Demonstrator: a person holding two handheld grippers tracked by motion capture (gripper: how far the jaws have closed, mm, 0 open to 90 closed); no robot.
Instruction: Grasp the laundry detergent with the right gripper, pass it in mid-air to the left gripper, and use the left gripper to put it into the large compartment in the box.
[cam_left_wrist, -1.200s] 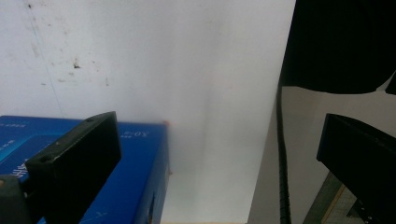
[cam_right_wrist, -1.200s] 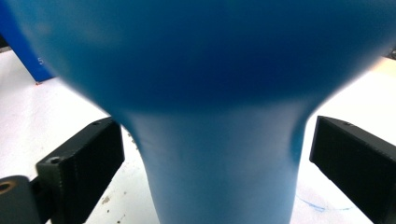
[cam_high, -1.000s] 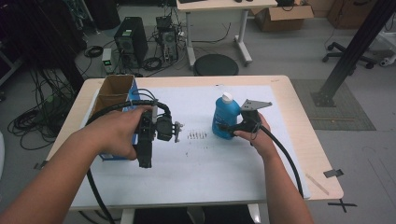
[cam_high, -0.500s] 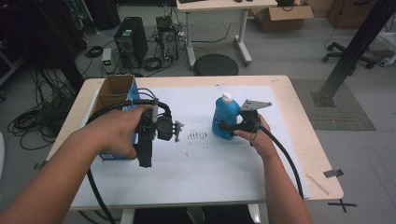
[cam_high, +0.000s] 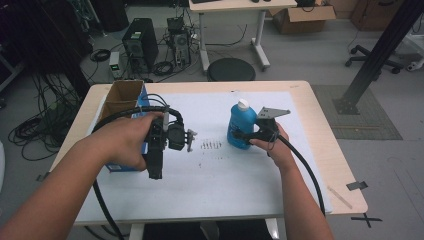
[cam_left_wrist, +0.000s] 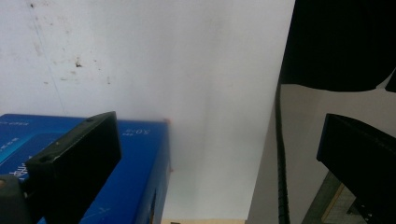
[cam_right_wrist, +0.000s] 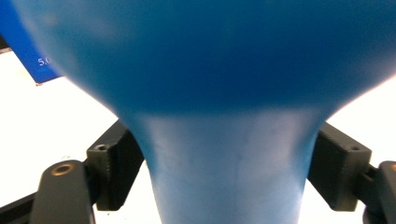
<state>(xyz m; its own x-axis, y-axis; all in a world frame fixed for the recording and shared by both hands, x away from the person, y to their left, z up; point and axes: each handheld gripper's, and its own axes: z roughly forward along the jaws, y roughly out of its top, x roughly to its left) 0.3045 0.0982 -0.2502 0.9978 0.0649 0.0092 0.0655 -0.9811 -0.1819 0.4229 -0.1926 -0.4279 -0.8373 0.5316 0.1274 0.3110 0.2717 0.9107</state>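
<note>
Still nothing has moved: right gripper (cam_high: 245, 135) clamps the blue bottle (cam_high: 240, 126), left gripper (cam_left_wrist: 219, 154) jaws spread empty.

A round black stool (cam_high: 231, 69) and computer towers (cam_high: 136, 46) stand behind the table (cam_high: 320, 150).

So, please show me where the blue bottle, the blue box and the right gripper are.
blue bottle (cam_high: 239, 126): high view, on its blue body below the white cap.
blue box (cam_left_wrist: 135, 154): left gripper view, on its top face.
right gripper (cam_high: 241, 135): high view, where its jaws meet the bottle.
</note>
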